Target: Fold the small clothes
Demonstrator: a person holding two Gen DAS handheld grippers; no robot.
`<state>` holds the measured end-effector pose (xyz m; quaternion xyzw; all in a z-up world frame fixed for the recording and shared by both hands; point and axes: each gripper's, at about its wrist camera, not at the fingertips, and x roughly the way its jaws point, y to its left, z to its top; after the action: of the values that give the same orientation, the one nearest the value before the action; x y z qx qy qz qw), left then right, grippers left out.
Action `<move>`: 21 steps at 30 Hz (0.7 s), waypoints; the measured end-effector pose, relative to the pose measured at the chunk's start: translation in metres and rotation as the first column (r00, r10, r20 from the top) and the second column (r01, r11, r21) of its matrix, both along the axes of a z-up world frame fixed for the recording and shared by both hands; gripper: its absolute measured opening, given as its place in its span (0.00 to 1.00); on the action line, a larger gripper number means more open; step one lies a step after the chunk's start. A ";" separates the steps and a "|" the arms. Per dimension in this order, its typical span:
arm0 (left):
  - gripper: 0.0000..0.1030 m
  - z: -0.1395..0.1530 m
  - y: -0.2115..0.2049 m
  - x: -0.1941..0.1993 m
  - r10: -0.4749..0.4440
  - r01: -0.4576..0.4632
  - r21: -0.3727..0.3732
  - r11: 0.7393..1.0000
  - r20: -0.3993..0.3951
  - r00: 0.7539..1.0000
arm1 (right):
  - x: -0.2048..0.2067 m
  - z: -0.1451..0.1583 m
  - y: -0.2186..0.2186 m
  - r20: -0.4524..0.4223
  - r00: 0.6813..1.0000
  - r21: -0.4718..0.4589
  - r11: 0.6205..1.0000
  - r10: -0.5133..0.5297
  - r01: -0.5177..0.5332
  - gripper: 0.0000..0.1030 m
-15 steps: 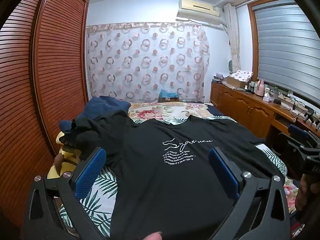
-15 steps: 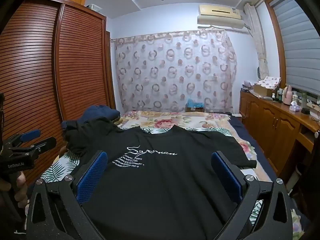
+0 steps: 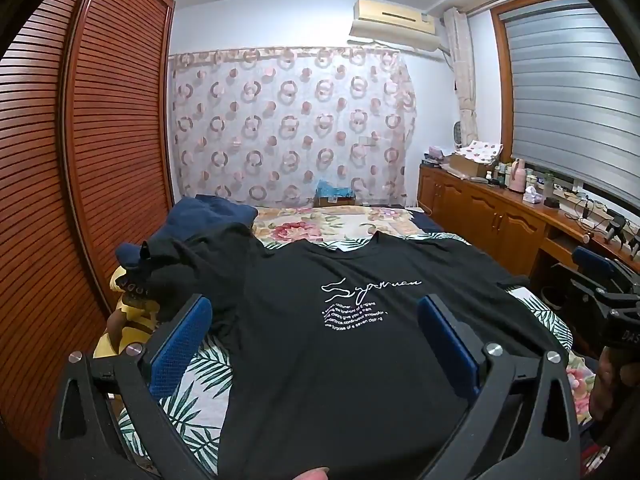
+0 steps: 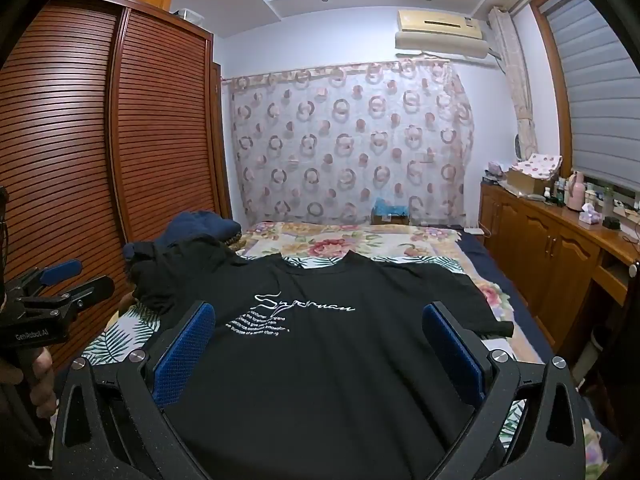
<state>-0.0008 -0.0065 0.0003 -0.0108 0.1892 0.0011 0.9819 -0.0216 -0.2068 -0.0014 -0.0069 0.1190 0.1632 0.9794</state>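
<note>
Two matte-black handheld grippers, left gripper [image 3: 316, 344] and right gripper [image 4: 320, 346], with blue textured pads [image 3: 180, 344], silver screws and white lettering.

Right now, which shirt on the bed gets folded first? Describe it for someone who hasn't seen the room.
Find the bed with its floral and leaf-print covers. Spread flat across its near end lies a black T-shirt. Its white script lettering on the chest sets it apart from the crumpled dark clothes heaped by the wardrobe.

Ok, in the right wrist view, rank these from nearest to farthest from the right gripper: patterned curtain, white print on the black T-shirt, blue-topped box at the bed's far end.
From the right gripper:
1. White print on the black T-shirt, just ahead, slightly left.
2. Blue-topped box, at the bed's far end, right of centre.
3. Patterned curtain, on the back wall behind the box.
</note>
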 end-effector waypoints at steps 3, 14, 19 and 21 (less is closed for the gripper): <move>1.00 0.002 -0.002 -0.001 0.000 0.000 0.001 1.000 0.002 1.000 | -0.001 0.003 -0.004 -0.001 1.000 -0.002 1.000 -0.001 0.001 1.00; 1.00 0.005 -0.001 -0.001 -0.004 0.004 0.003 1.000 0.005 1.000 | -0.002 0.002 -0.001 0.001 1.000 -0.003 1.000 -0.004 0.005 1.00; 1.00 0.004 -0.001 -0.001 -0.003 0.003 0.006 1.000 0.006 1.000 | -0.003 0.002 -0.001 0.000 1.000 -0.004 1.000 -0.004 0.004 1.00; 1.00 0.004 -0.002 -0.002 -0.002 0.002 0.007 1.000 0.006 1.000 | -0.003 0.002 -0.001 0.000 1.000 -0.003 1.000 -0.004 0.004 1.00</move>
<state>-0.0024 -0.0085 0.0045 -0.0071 0.1861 0.0006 0.9825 -0.0245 -0.2081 0.0010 -0.0081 0.1193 0.1609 0.9797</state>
